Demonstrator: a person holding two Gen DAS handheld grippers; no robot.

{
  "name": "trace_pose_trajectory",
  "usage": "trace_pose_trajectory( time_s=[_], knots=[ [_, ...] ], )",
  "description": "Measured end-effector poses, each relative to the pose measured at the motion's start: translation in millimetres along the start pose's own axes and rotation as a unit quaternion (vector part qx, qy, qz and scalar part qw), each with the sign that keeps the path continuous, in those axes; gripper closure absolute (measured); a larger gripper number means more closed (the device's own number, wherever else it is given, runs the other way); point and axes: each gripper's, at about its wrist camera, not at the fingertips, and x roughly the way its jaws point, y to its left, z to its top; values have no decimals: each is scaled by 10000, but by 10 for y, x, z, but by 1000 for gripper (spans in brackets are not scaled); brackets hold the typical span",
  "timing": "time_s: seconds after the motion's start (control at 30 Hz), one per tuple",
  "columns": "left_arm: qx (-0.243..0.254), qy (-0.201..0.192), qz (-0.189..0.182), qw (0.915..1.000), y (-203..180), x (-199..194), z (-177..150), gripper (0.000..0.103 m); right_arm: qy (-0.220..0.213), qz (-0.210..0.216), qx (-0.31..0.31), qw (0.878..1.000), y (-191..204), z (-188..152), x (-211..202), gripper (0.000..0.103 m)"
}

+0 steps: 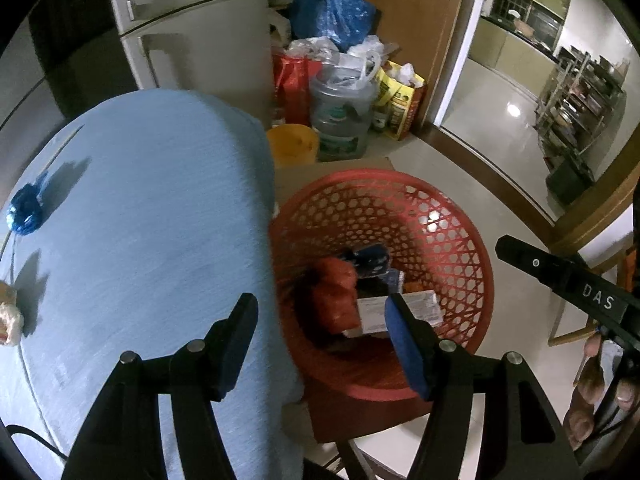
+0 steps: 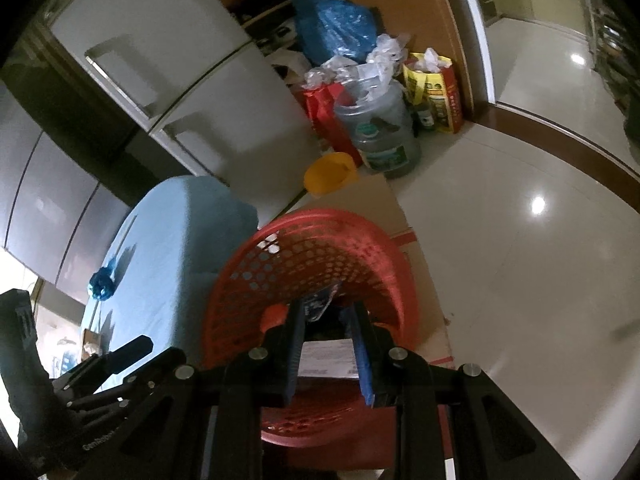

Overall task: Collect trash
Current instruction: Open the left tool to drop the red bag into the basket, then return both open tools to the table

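Note:
A red mesh basket (image 1: 440, 216) stands on a cardboard box beside a table with a light blue cloth (image 1: 152, 220). In it lie an orange wrapper (image 1: 336, 296), a dark blue packet (image 1: 370, 260) and a white carton (image 1: 400, 312). My left gripper (image 1: 320, 324) is open and empty, over the table edge and basket rim. My right gripper (image 2: 326, 316) hangs over the basket (image 2: 312, 248), jaws a little apart, with a blue packet (image 2: 320, 300) between the tips. A crumpled blue wrapper (image 1: 26, 208) and a pale scrap (image 1: 10, 320) lie on the cloth.
A white fridge (image 1: 192, 28) stands behind the table. Bags, a clear water jug (image 1: 340, 120) and a yellow tub (image 1: 292, 144) crowd the floor by a wooden cabinet. A glossy tiled floor (image 2: 520, 240) runs right to a doorway.

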Motion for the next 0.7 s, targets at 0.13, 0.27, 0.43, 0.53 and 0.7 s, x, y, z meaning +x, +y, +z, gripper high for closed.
trace_pose_trajectory(
  time_s=[0.13, 0.27, 0.43, 0.53, 0.7],
  knots=[
    [-201, -43, 120, 9997, 219, -110, -129, 37, 107, 43, -104, 9999, 154, -64, 71, 38],
    [-475, -96, 277, 9984, 526, -253, -324, 37, 201, 214, -203, 9994, 377, -147, 125, 22],
    [-1002, -203, 445, 9938, 1003, -470, -572, 37, 322, 349, -672, 9966, 802, -266, 190, 22],
    [-1366, -285, 622, 9883, 1328, -611, -764, 37, 417, 455, -931, 9937, 1050, -354, 236, 22],
    [-2061, -375, 1049, 9722, 1936, -823, -1170, 37, 603, 655, -1381, 9864, 1466, -543, 317, 22]
  ],
)
